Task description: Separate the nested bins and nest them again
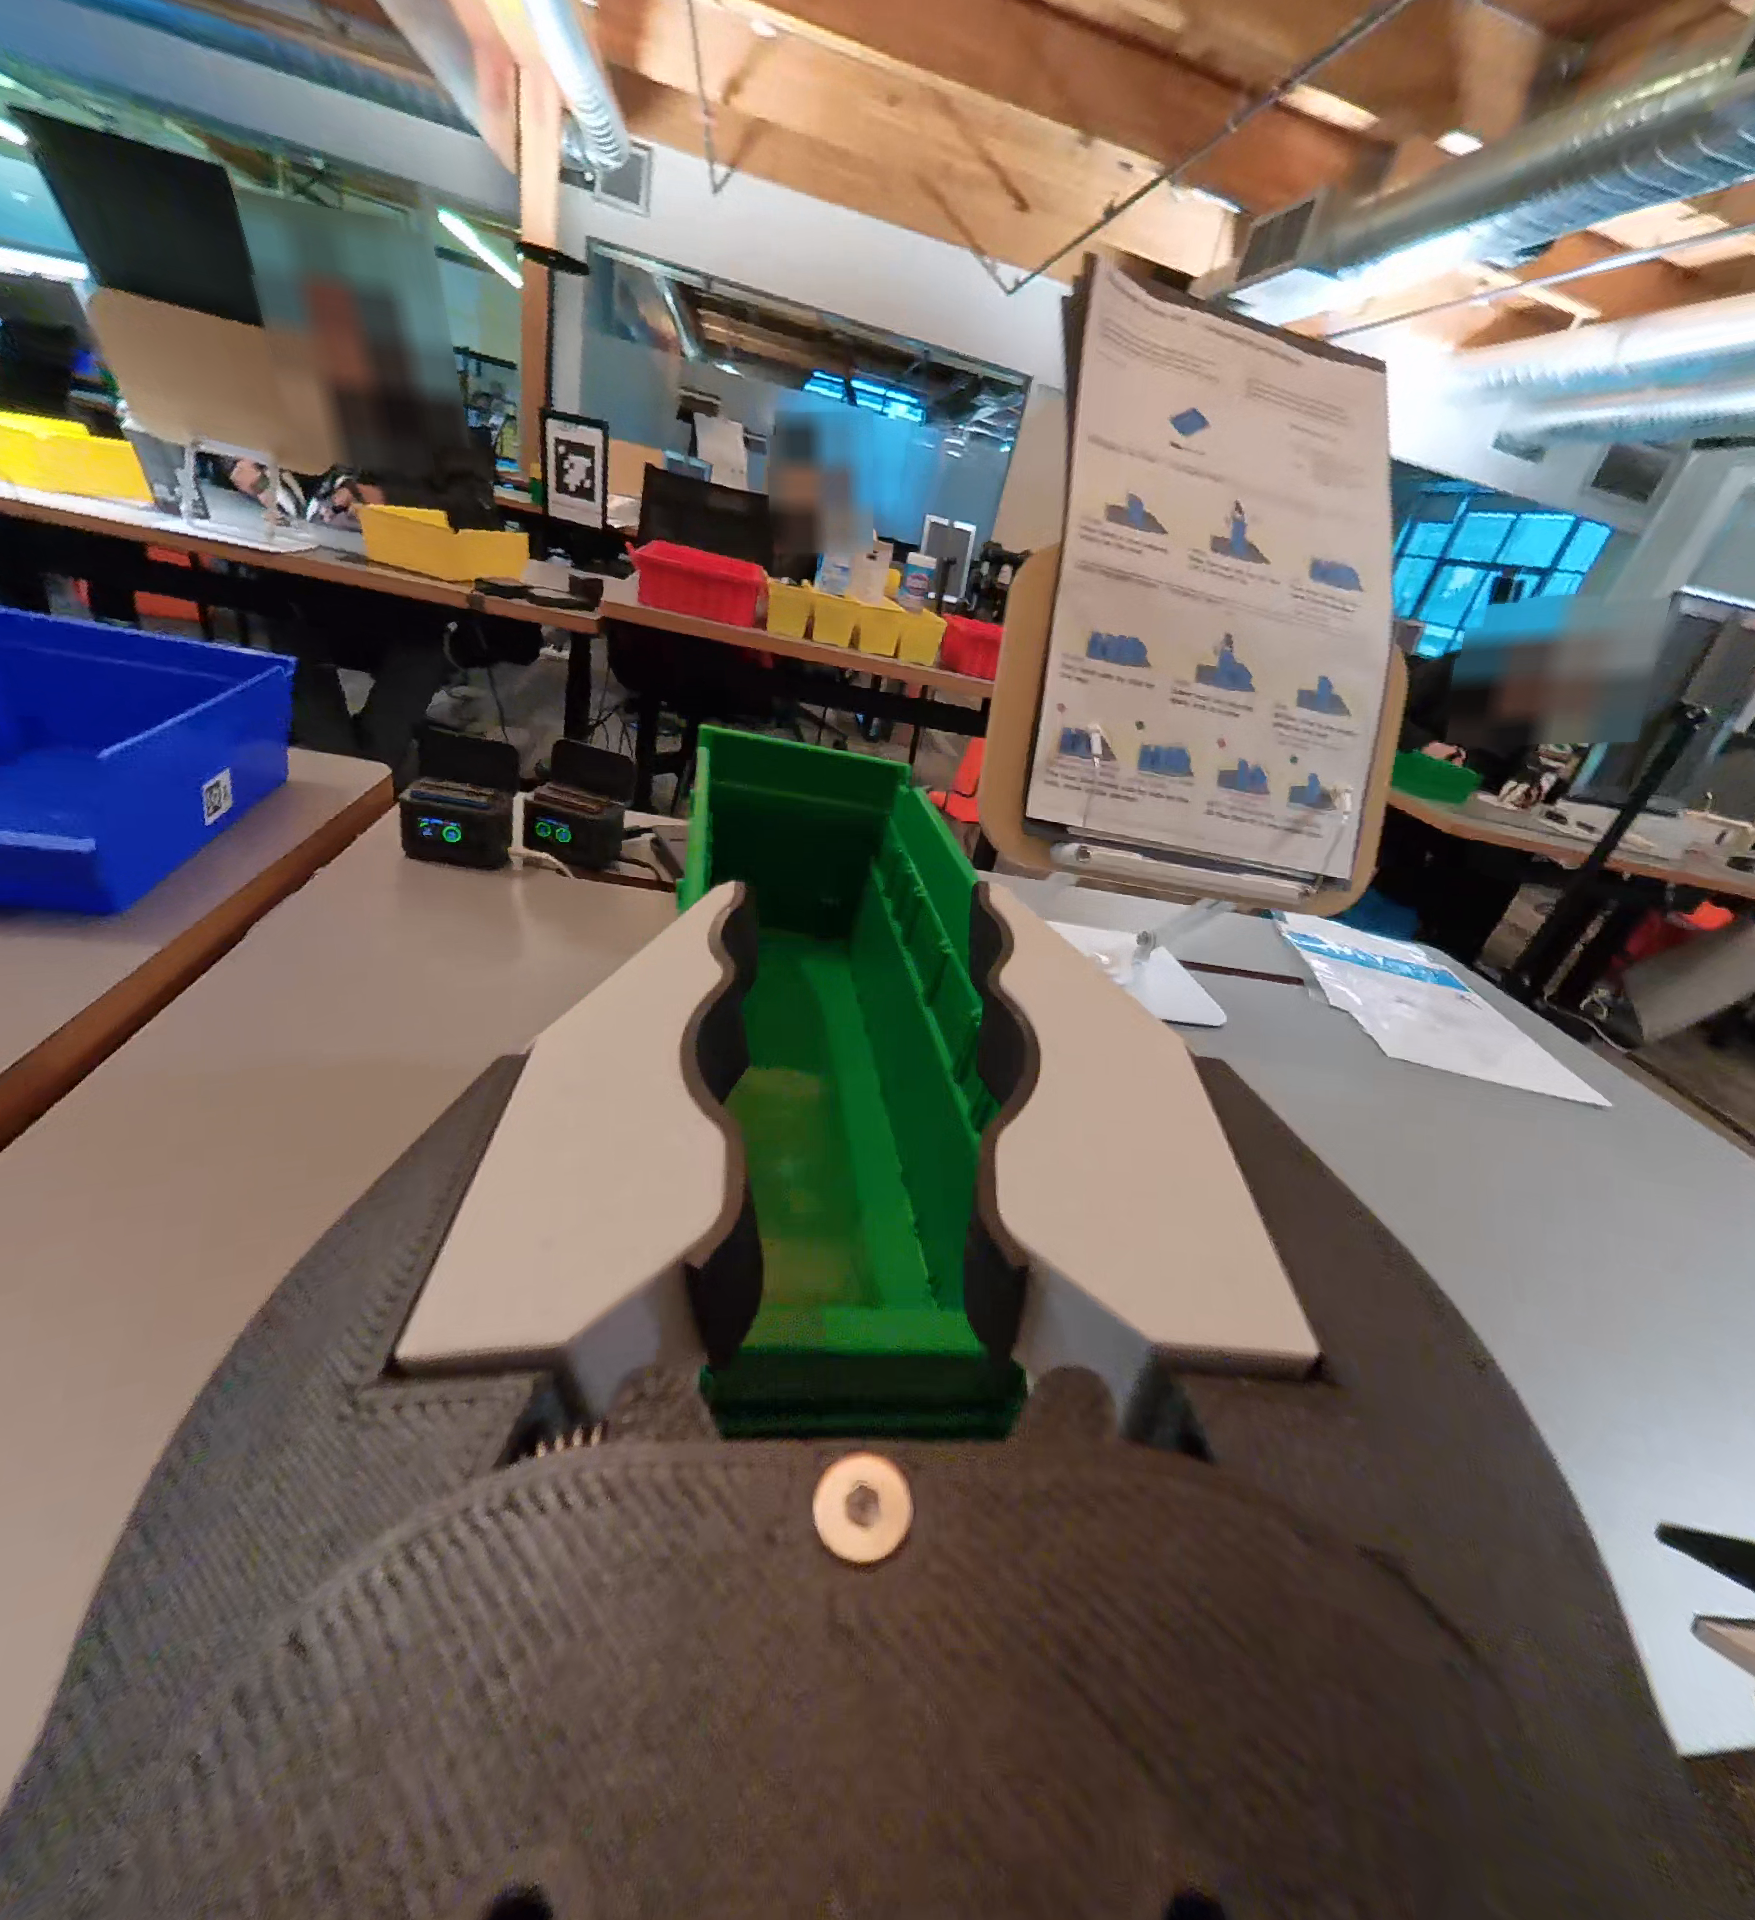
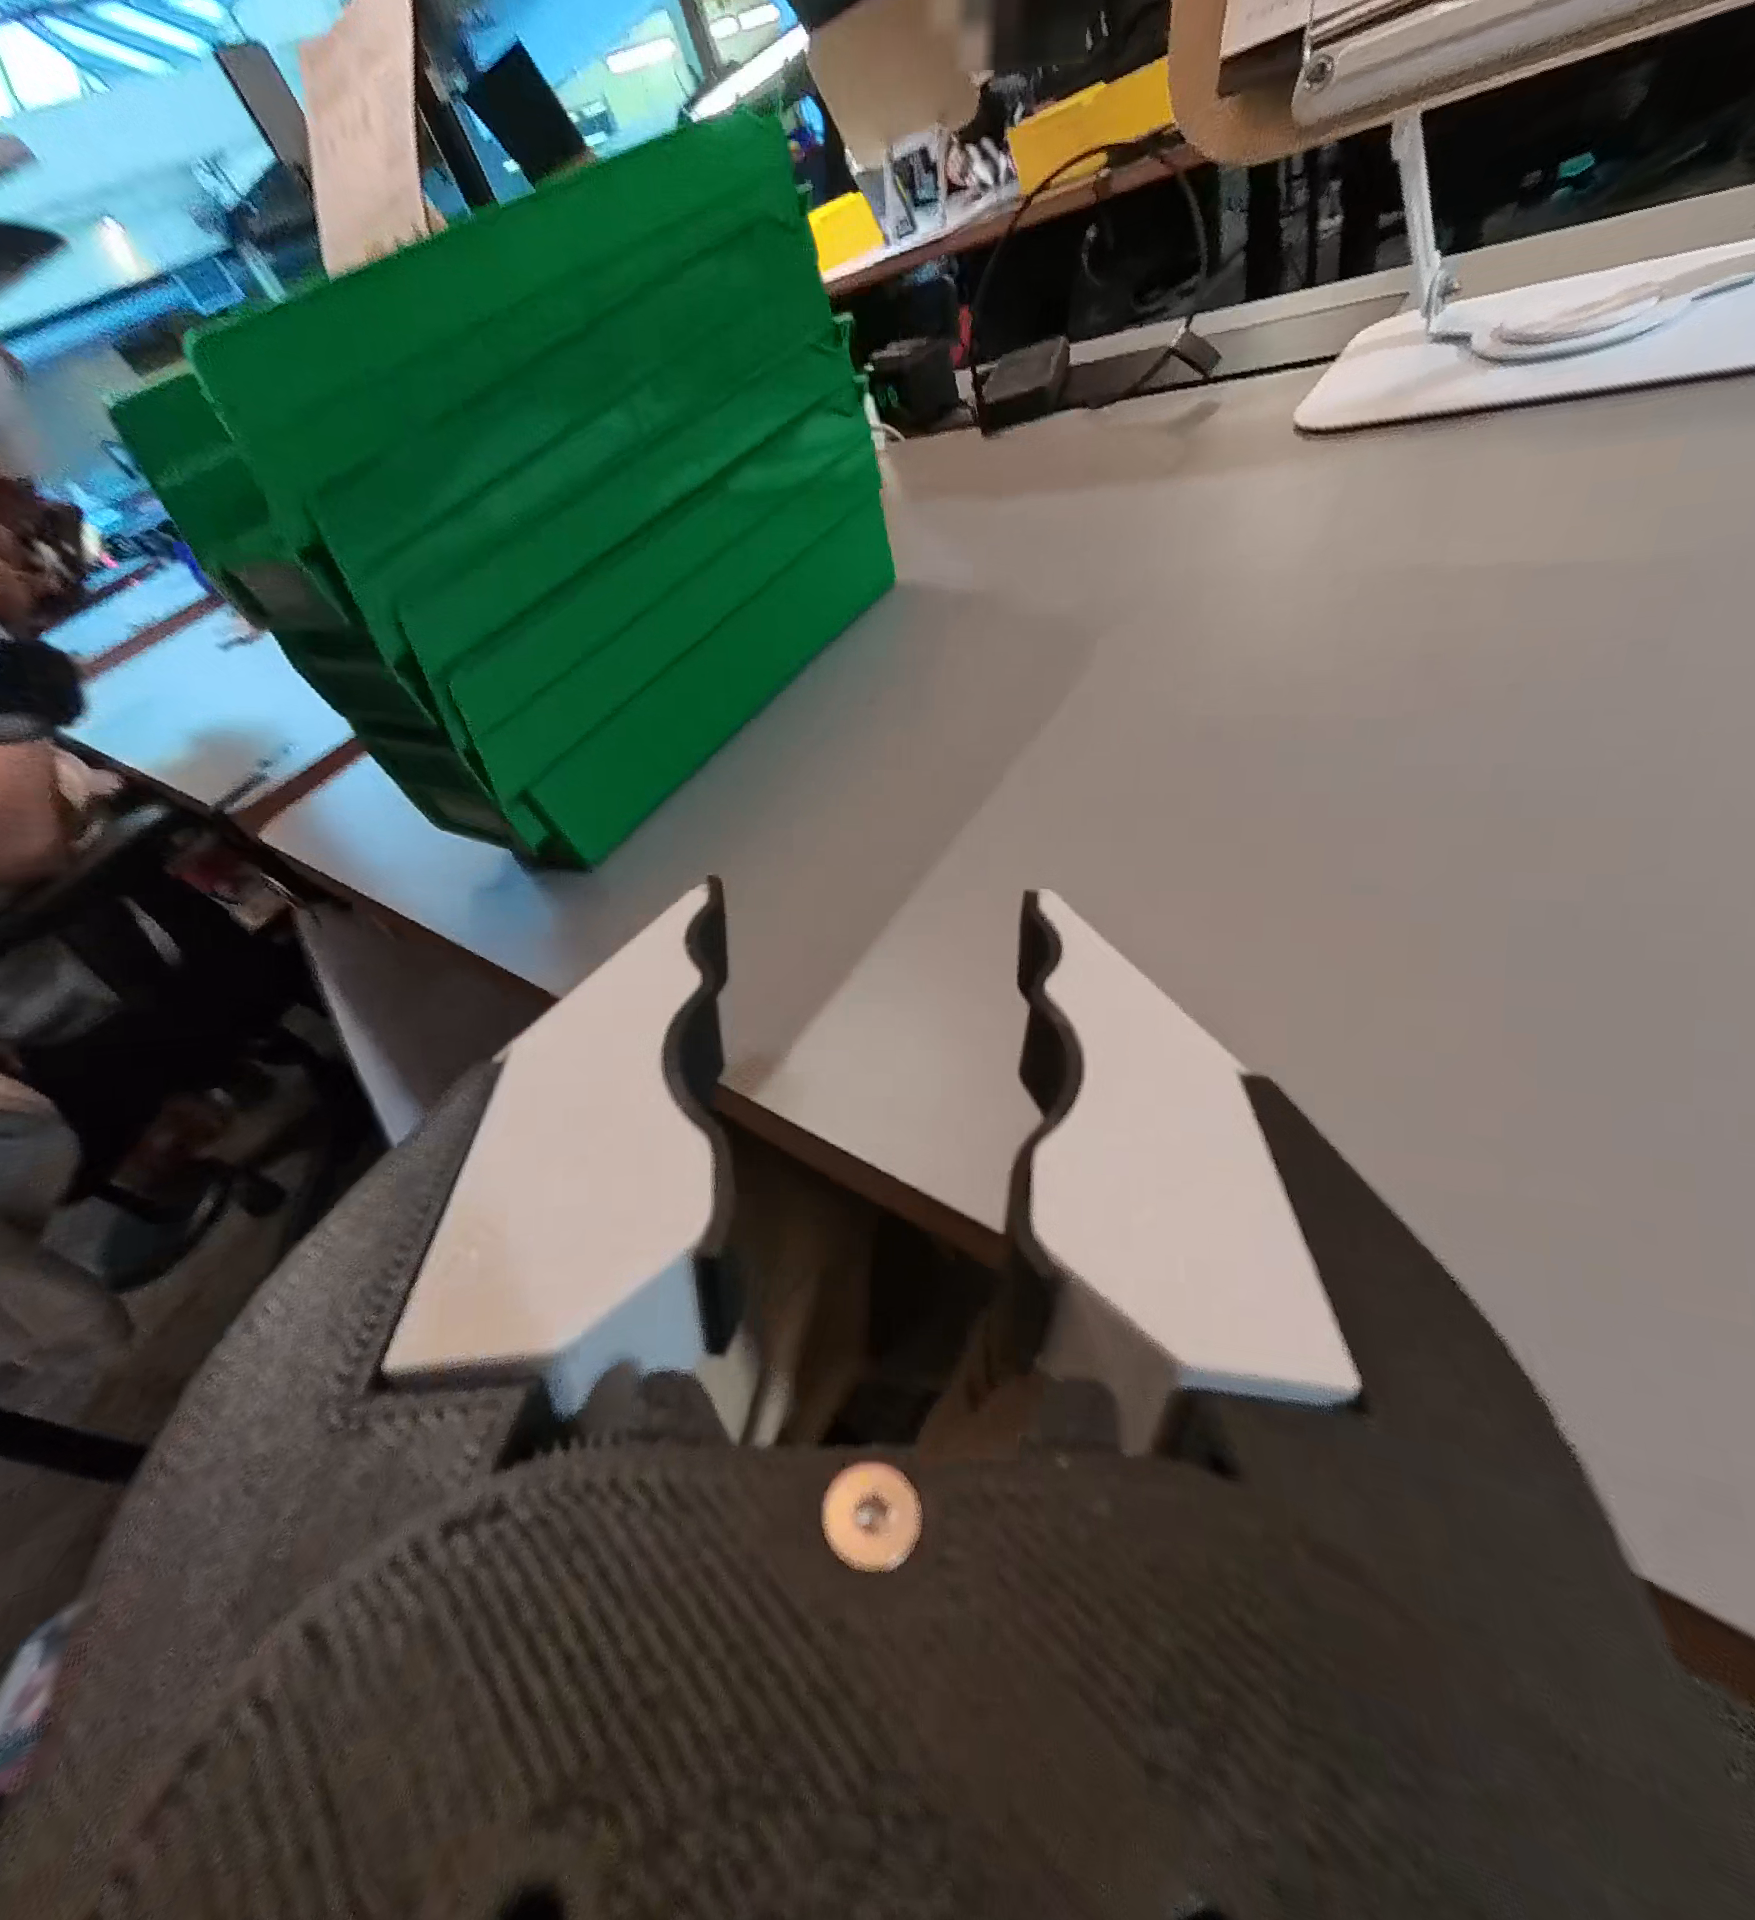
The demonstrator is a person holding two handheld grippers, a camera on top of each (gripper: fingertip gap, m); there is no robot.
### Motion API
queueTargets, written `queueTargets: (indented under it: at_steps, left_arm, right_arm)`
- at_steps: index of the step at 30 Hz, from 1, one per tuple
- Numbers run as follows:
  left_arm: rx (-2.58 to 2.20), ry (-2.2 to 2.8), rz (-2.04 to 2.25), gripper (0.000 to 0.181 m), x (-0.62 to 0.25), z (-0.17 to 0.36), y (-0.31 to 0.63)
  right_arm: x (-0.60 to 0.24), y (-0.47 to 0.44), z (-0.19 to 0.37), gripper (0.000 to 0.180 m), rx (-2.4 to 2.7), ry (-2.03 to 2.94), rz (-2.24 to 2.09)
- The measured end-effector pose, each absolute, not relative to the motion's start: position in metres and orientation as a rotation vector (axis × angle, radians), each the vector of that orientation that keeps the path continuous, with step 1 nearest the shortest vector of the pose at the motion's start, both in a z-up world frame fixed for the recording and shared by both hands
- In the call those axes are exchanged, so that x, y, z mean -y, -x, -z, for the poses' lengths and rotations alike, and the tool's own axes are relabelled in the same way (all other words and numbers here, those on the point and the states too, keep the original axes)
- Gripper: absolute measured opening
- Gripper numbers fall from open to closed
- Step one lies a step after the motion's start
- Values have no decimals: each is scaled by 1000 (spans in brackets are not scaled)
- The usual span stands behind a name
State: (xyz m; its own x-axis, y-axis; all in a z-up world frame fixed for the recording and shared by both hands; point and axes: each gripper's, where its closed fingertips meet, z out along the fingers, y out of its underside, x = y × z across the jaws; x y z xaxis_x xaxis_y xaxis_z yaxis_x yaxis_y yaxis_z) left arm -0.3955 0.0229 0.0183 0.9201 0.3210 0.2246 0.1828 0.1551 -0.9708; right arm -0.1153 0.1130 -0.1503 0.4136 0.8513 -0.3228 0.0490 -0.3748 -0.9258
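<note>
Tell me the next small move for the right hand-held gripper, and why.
Probably ease the right hand-held gripper forward-left to the green bins. It is open, empty, back at the table edge; the stack looks nested.

You are looking past a blue bin (image 1: 73,758) sitting on the neighbouring table, two small chargers (image 1: 514,816) glowing ahead, and a clipboard stand (image 1: 1205,623) holding printed sheets to your right.

Table (image 2: 1372,779): grey top, brown edge.
Green bins (image 2: 582,540): nested stack standing on it at 11 o'clock in the right wrist view.
White stand base (image 2: 1579,343): 1 o'clock.
Paper sheet (image 1: 1413,997): lying flat, 2 o'clock, left wrist view.
</note>
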Motion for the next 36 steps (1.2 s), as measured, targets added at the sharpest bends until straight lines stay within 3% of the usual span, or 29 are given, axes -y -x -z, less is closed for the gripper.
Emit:
queueTargets:
  at_steps: [1,6,19,25,29,35,36]
  left_arm:
    - [442,1433,-110,38,-25,-16,401]
    - [495,1331,-250,44,-5,3,413]
    - [419,1167,59,46,27,63,396]
    - [451,1187,12,48,31,52,415]
    - [457,1307,-187,40,37,49,434]
    - [670,1486,-317,0,43,94,466]
    - [682,1494,-308,0,42,96,466]
  right_arm:
    - [-113,119,148,56,782,1728,-1102]
    - [-106,140,147,56,827,1718,-1170]
    - [-79,181,163,59,1006,1758,-1250]
    - [-73,181,172,62,1051,1785,-1233]
    - [-72,177,174,62,1072,1772,-1195]
    - [-62,179,178,64,1080,1814,-1259]
    - [-62,178,178,64,1084,1813,-1256]
